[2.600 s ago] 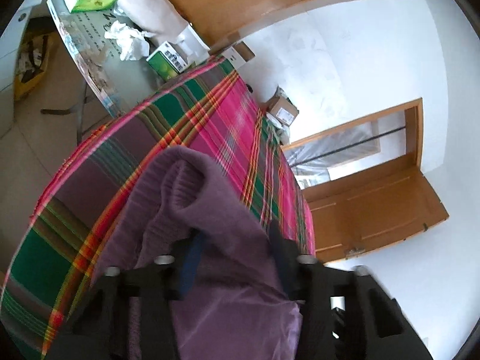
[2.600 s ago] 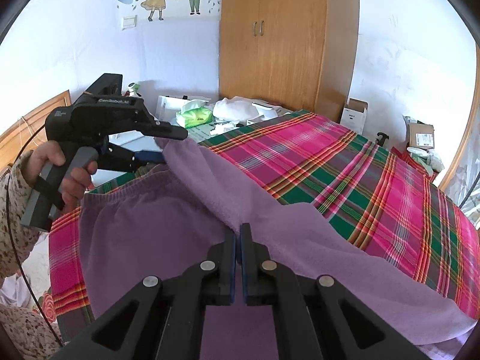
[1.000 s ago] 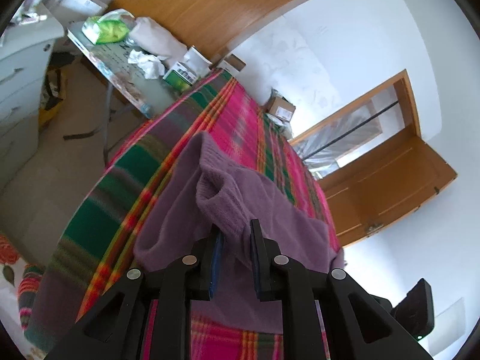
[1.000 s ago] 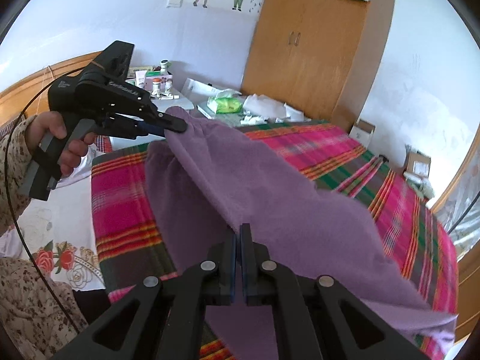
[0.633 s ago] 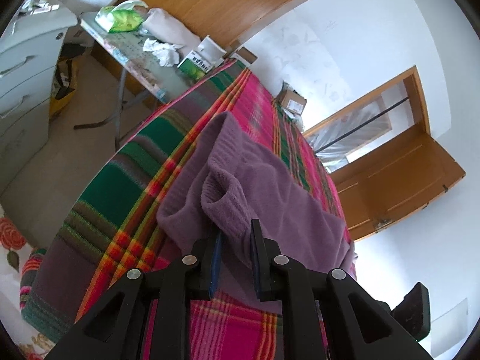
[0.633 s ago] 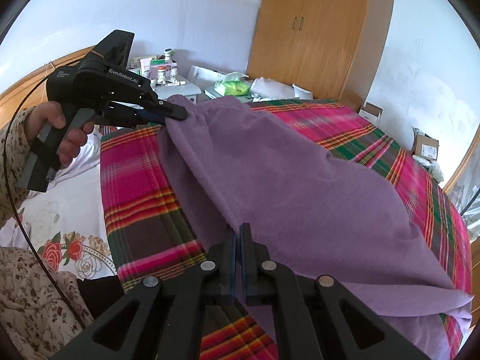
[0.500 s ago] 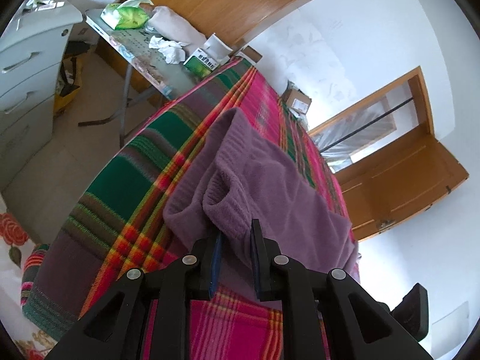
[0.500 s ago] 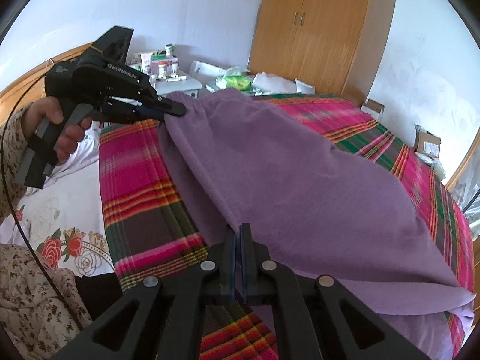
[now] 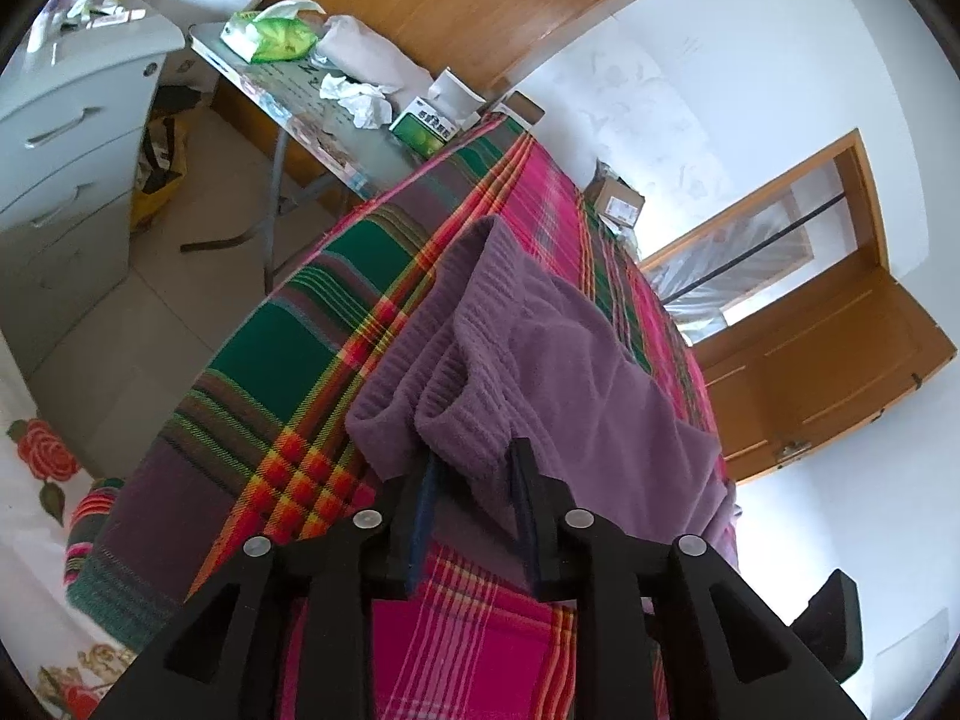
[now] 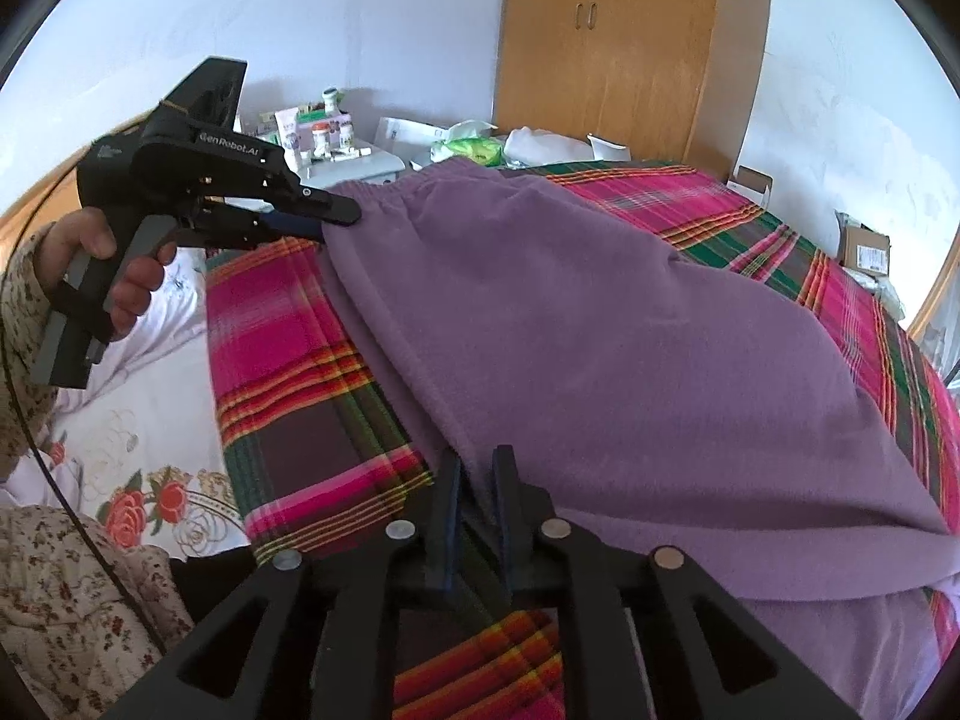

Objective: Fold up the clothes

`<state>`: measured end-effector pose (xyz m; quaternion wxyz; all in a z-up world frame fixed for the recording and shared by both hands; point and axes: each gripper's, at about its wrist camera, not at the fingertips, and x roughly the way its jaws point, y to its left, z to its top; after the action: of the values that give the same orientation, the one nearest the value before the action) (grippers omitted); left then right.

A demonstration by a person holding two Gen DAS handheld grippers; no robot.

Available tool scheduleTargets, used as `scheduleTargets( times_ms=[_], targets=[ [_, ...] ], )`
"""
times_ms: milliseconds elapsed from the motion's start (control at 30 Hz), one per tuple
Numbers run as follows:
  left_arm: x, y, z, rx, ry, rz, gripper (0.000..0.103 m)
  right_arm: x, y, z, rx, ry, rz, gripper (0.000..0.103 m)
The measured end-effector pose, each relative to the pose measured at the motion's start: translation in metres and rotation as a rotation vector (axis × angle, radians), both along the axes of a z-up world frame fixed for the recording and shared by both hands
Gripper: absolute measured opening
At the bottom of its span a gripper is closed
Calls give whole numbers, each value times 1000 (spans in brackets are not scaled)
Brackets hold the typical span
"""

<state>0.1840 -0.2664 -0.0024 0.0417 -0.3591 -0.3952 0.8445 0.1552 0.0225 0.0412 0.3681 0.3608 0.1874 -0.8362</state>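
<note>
A: So, where is the garment?

B: The purple garment (image 10: 600, 324) lies spread on the plaid blanket (image 10: 282, 372) that covers the bed. Its ribbed waistband (image 9: 474, 324) is at the near end in the left wrist view, bunched into folds.

A: And the left hand-held gripper (image 9: 474, 468)?

B: Its jaws have just been opening. A fold of the waistband sits between them, and they stand a little apart with the cloth hanging loose rather than pinched. In the right wrist view the same tool is at the garment's upper left corner, held by a hand (image 10: 114, 276) in a floral sleeve (image 10: 24, 300).

A: The right hand-held gripper (image 10: 477, 474)?

B: It is at the garment's lower edge, near the blanket's side. Its jaws have also just been opening; there is a narrow gap, the purple edge runs down into it, and the pads do not seem to press on it.

A: What is around the bed?

B: A counter (image 9: 312, 114) beyond the far end carries a green packet (image 9: 270, 36), crumpled tissues (image 9: 354, 99) and a small green box (image 9: 429, 129). Grey drawers (image 9: 66, 138) stand to its left, a wooden wardrobe (image 10: 624, 48) behind, and a wooden door (image 9: 840, 354) to the right. A flowered sheet (image 10: 138, 456) lies beside the blanket.
</note>
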Motion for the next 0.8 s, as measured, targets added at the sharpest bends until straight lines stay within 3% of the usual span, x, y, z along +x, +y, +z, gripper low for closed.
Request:
scheduleTargets(
  times_ms=[33, 133, 233, 333, 467, 800],
  targets=[
    [3, -1, 3, -9, 10, 6, 34, 1, 3, 2, -18, -9, -2, 14],
    [11, 0, 15, -70, 42, 26, 71, 5, 13, 8, -71, -35, -8, 15],
    [18, 5, 31, -160, 75, 44, 72, 10, 27, 15, -113, -26, -37, 17],
    [18, 18, 44, -188, 109, -1, 72, 14, 51, 25, -152, -6, -99, 26],
    [10, 55, 64, -256, 174, -137, 72, 14, 101, 40, -177, 20, -238, 38],
    [-31, 176, 84, -313, 282, -521, 72, 22, 240, 67, -150, 30, -596, 40]
  ],
)
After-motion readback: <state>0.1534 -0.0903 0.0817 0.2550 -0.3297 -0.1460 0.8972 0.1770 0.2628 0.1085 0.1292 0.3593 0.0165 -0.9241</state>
